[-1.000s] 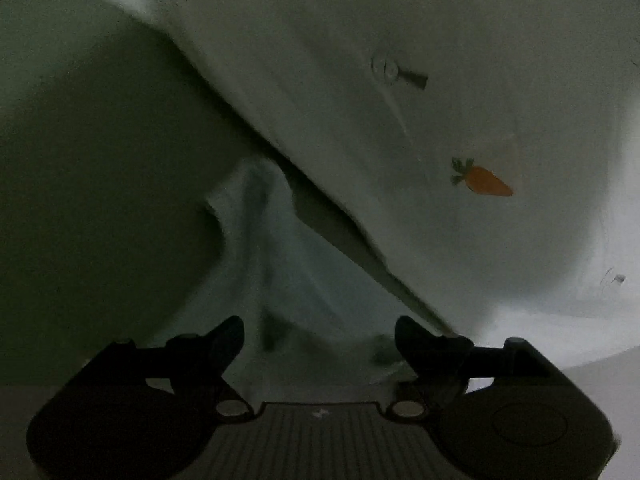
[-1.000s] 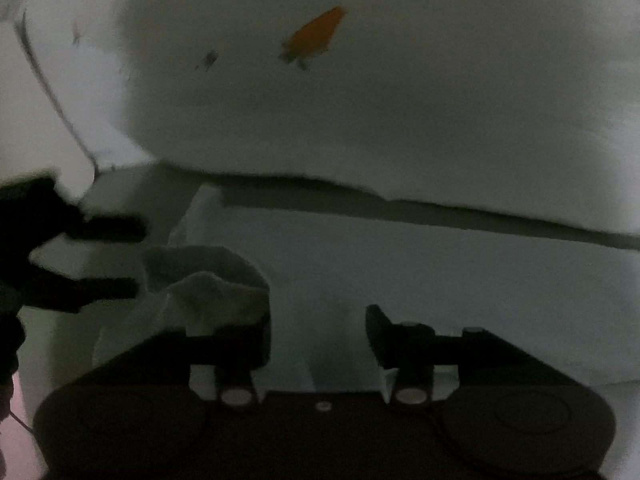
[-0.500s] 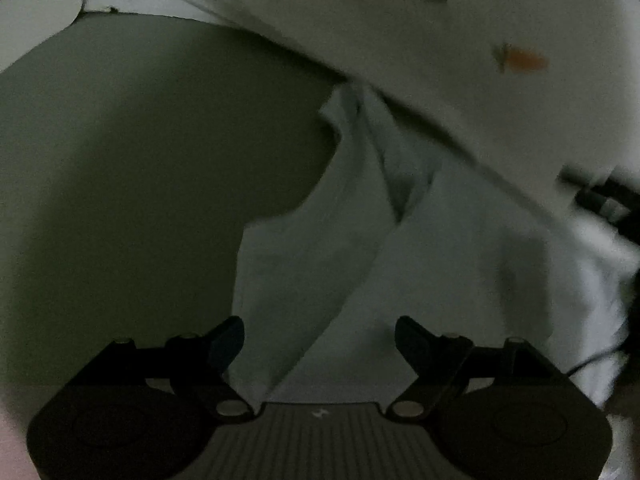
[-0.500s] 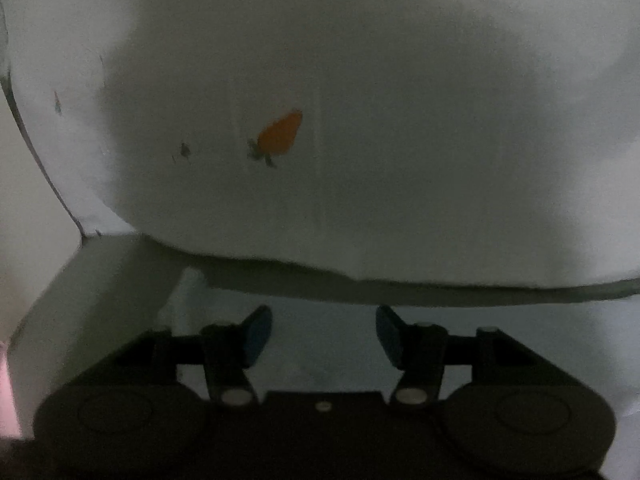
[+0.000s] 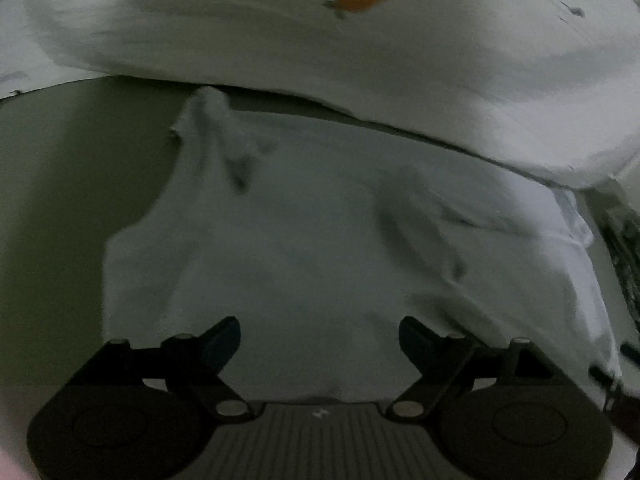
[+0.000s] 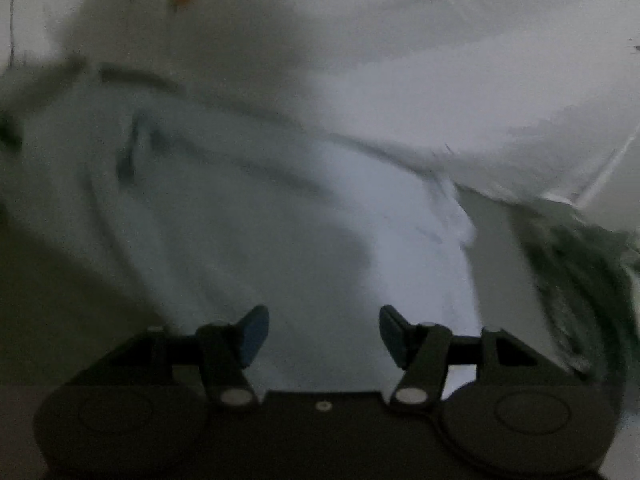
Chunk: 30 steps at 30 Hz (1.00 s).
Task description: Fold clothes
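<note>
A pale blue-white garment [image 5: 320, 220] lies rumpled on a dull olive surface [image 5: 72, 200], with a sleeve-like flap pointing to its far left. My left gripper [image 5: 319, 332] hovers over its near part, jaws wide and still opening, nothing between the pads. In the blurred right wrist view the same garment [image 6: 280, 220] runs under my right gripper [image 6: 323, 320]. Its jaws are opening and grip no cloth.
White bedding [image 5: 360, 72] with a small orange carrot print [image 5: 360, 0] overhangs the garment's far edge; the bedding [image 6: 380, 40] shows in the right view too. A dark, blurred heap [image 6: 580, 272] lies to the right of the garment.
Both views have swung sideways across the garment. The cloth bunched at the right gripper's left finger is gone and its jaws stand wider. The left gripper now looks at the garment's middle.
</note>
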### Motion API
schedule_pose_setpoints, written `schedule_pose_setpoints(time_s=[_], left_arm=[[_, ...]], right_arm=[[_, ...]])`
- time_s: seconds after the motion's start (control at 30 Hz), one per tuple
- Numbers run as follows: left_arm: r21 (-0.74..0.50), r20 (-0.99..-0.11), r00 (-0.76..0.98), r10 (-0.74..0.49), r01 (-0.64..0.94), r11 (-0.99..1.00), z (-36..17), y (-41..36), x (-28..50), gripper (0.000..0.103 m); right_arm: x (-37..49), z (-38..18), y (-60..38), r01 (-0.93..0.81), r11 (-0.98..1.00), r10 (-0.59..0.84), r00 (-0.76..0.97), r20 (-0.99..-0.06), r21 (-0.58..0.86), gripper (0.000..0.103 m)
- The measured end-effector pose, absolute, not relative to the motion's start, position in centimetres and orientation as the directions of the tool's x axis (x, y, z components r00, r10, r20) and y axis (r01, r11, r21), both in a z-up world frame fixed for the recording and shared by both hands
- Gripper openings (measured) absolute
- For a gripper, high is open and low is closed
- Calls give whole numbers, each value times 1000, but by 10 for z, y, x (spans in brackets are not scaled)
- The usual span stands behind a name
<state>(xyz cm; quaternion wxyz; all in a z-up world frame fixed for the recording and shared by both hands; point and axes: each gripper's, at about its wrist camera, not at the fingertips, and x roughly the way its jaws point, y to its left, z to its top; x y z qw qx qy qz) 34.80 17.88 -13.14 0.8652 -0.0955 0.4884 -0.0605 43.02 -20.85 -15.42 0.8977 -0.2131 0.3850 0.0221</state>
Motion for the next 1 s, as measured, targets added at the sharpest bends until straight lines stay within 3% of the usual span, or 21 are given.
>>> schedule_pose_setpoints(time_s=[0.2,0.4,0.47,0.5,0.53,0.77,1.0], left_arm=[[-224,-841,495,-220,52,973,-133,140,322,87],[-261,-848,481,-223,-14,965,-140,125,305,87],[-254,-848,488,-204,-37,966,-140,123,305,87],[-246,-849,493,-191,-49,968,-139,124,305,87],[-236,-848,500,-174,-63,970,-137,126,305,87],[-233,-850,516,-108,-184,955,-129,150,301,87],[-232,-867,495,-66,-282,931,-135,166,300,87]], right_arm=[[364,-174,-247,-308,794,-204,678,-706,-524,62],[331,-196,-273,-438,612,-221,705,-674,-659,55],[336,-196,-279,-461,593,-203,707,-678,-659,40],[342,-198,-282,-481,583,-197,699,-688,-655,13],[347,-195,-285,-499,584,-178,690,-702,-640,7],[395,-140,-338,-510,731,-18,649,-760,-453,7],[497,-142,-373,-422,836,1,641,-767,-352,8]])
